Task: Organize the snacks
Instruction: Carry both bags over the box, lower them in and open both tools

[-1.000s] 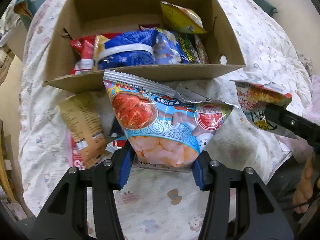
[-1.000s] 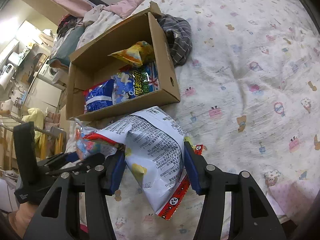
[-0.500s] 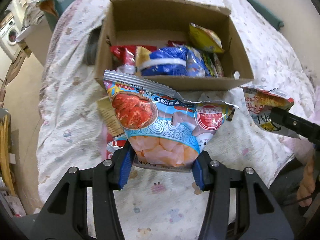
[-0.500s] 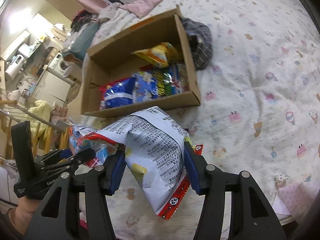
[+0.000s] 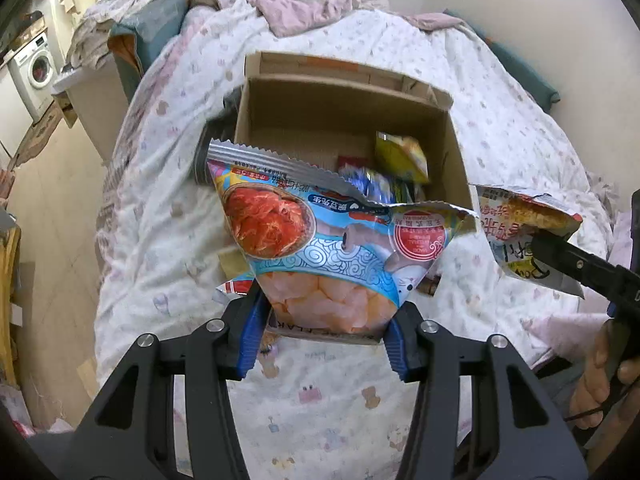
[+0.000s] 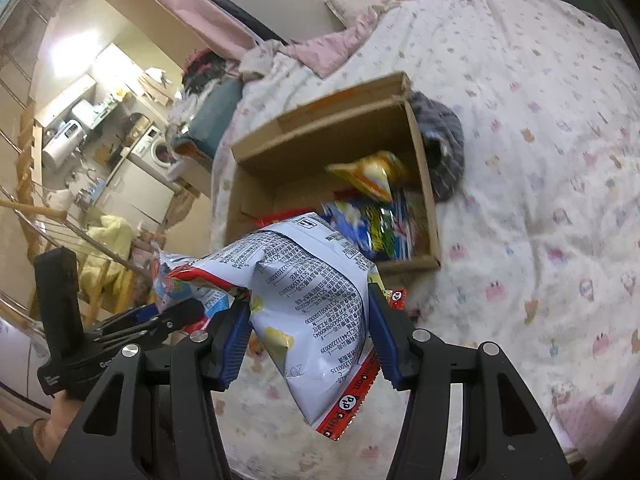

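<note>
My left gripper [image 5: 326,336] is shut on a blue snack bag [image 5: 320,240] with a red kimchi picture, held in the air in front of a cardboard box [image 5: 454,160]. My right gripper [image 6: 308,346] is shut on a grey-white snack bag [image 6: 308,292] with printed text, also lifted before the box [image 6: 420,168]. The box holds several snack packs, a yellow one [image 5: 402,156] on top. The right gripper's bag shows at the right of the left wrist view [image 5: 516,220].
The box stands on a bed with a white patterned quilt [image 5: 500,120]. A grey striped cloth [image 6: 444,148] lies beside the box. A few snack packs [image 5: 236,284] lie on the quilt under the held bag. A washing machine [image 5: 34,76] and floor are at left.
Both grippers have risen and pulled back from the box with their bags; the box now looks smaller and farther, and more of the bed and room shows.
</note>
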`<state>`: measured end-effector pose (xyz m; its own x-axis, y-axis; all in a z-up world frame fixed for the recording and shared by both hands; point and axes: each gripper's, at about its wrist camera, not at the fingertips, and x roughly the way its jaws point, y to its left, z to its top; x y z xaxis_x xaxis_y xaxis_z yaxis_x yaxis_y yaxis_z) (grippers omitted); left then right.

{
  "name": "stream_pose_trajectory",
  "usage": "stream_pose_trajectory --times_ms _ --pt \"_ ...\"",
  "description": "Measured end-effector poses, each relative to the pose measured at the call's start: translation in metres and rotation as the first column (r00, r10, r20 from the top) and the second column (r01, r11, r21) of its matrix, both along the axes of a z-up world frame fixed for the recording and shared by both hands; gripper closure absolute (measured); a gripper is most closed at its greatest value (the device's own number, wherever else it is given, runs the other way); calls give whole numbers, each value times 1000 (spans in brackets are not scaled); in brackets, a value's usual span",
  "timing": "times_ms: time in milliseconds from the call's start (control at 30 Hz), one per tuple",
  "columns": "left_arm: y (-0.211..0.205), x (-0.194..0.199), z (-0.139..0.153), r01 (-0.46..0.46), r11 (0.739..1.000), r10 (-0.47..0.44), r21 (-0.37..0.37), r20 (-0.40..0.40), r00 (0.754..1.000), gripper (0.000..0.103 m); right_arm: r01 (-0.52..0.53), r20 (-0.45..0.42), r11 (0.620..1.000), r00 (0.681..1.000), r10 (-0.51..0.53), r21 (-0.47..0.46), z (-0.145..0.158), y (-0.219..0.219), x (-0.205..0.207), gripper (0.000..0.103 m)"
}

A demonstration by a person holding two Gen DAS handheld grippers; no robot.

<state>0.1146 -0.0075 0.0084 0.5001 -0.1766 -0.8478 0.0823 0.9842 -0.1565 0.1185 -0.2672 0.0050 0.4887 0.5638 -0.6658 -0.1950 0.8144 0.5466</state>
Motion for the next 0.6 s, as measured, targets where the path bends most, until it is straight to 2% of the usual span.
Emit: stream_pose_trajectory --times_ms 200,333,500,600 --pt "6 24 21 -2 1000 1 20 47 999 56 4 37 1000 999 -3 -9 19 9 24 47" --pt "9 42 34 -8 999 5 37 85 996 56 -2 64 997 998 8 -79 23 19 44 47" --pt "10 63 37 -12 999 7 44 102 995 56 5 59 998 998 -1 -69 22 23 72 47" --pt "10 76 37 -16 999 12 40 105 994 56 9 68 995 998 -2 -99 20 27 86 47"
